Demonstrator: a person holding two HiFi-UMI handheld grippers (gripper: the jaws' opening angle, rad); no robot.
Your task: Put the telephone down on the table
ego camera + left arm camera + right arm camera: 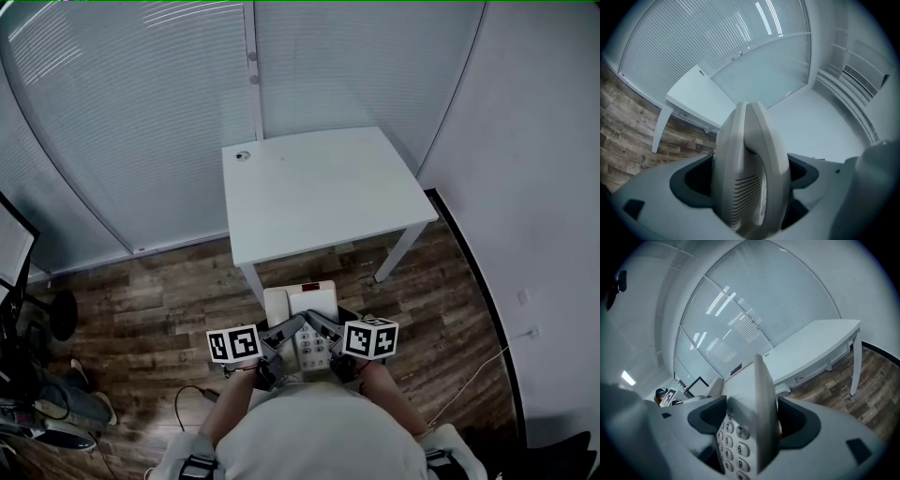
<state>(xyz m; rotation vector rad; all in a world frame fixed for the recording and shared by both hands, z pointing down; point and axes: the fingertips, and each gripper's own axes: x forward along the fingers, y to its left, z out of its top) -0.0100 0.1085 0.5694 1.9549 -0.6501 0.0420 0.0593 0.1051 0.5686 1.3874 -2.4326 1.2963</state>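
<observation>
Seemingly wooden floor (pixel 141 300), pale blinds (pixel 141 112).

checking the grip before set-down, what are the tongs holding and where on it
The telephone is held from both sides: the left tongs clamp its left edge, and the right tongs clamp its right edge beside the keypad.

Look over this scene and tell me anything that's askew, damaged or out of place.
Nothing stands out. The phone is held in the air between the left gripper and the right gripper, over the floor just short of the table. No damage or spill shows.
</observation>
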